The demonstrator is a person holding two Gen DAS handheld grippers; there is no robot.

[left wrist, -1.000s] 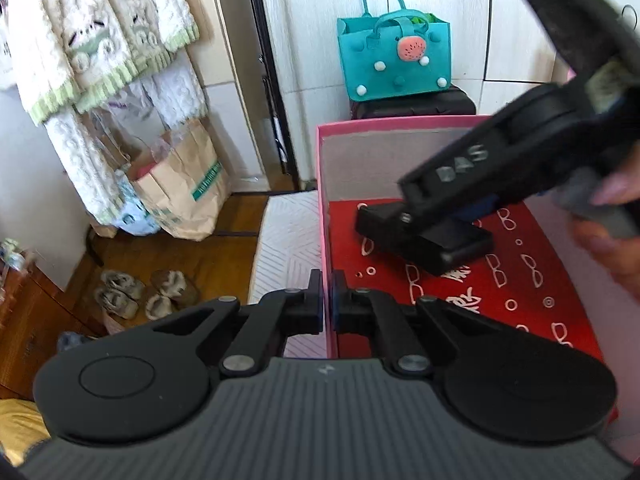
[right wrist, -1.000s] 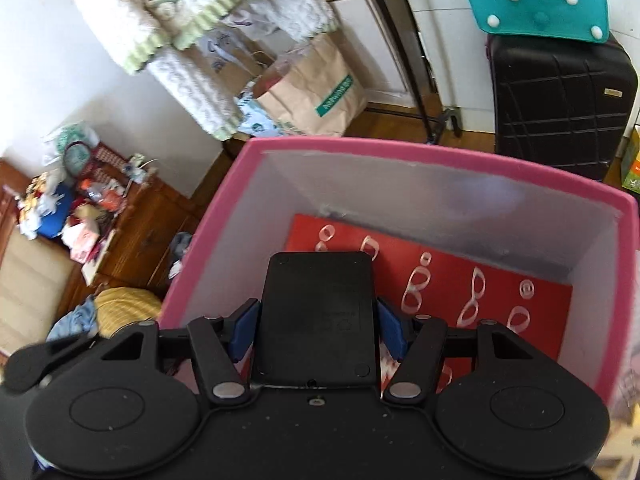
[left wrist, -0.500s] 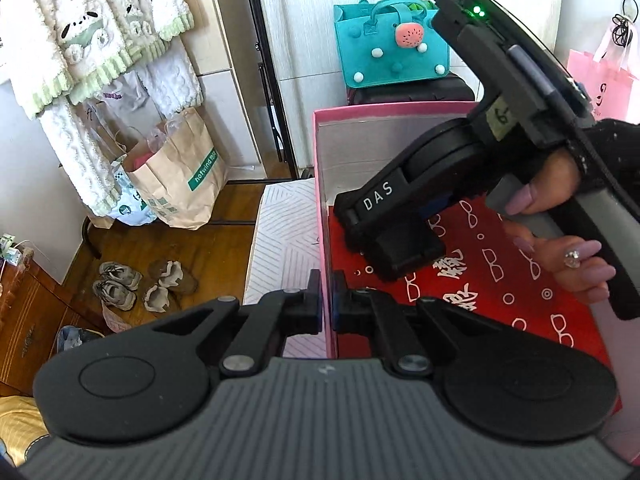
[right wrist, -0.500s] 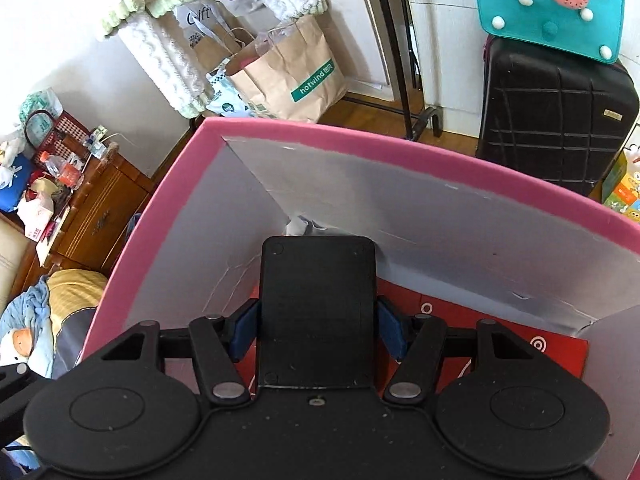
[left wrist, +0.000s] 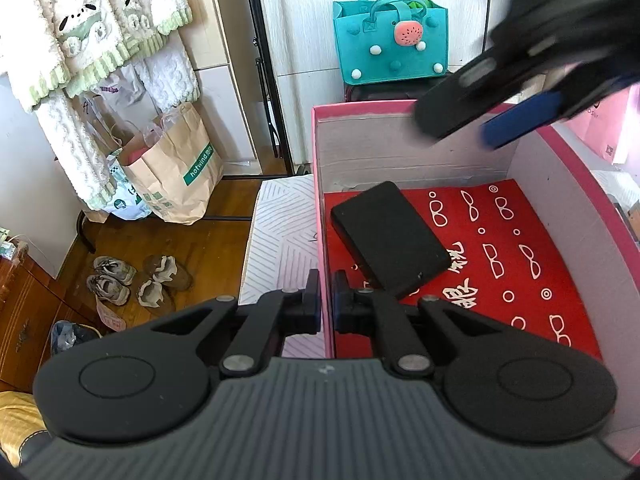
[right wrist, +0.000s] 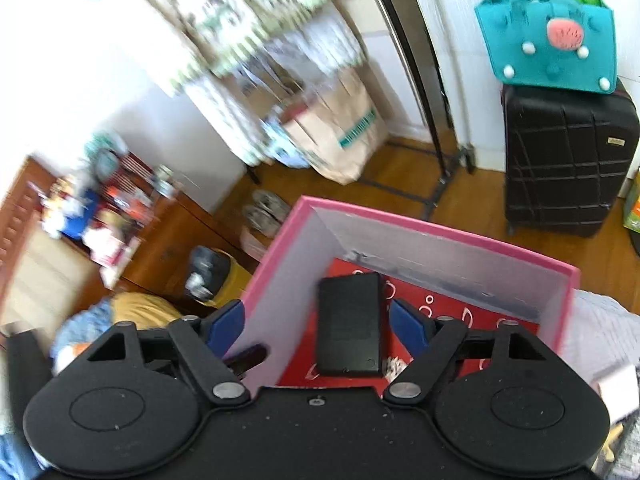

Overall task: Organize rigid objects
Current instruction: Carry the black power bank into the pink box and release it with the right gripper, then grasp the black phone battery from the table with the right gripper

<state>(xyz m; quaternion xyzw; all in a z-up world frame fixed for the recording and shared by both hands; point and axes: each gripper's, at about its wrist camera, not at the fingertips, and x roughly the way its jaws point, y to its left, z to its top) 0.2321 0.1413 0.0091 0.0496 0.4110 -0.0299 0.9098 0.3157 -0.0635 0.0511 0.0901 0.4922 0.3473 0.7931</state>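
A flat black case (left wrist: pixel 390 238) lies on the red, glasses-patterned floor of the pink box (left wrist: pixel 360 107), near its left wall. My left gripper (left wrist: pixel 326 306) is shut on that left wall, one finger on each side of it. My right gripper (left wrist: pixel 476 128) hangs blurred above the box's far right corner. In the right wrist view the right gripper (right wrist: pixel 316 316) has its jaws opening wide, blue pads (right wrist: pixel 408 326) apart from the black case (right wrist: pixel 350 324), which rests below in the pink box (right wrist: pixel 440 236).
The box sits on a white patterned surface (left wrist: pixel 280 240). Beyond it a teal bag (left wrist: pixel 390 40) rests on a black suitcase (right wrist: pixel 568 160). A brown paper bag (left wrist: pixel 176 168), shoes (left wrist: pixel 136 280) and a wooden cabinet (right wrist: pixel 168 240) stand on the floor at the left.
The right gripper let go of the black case, which now lies in the box, and rose away with its jaws spreading. The left gripper kept its hold on the box wall.
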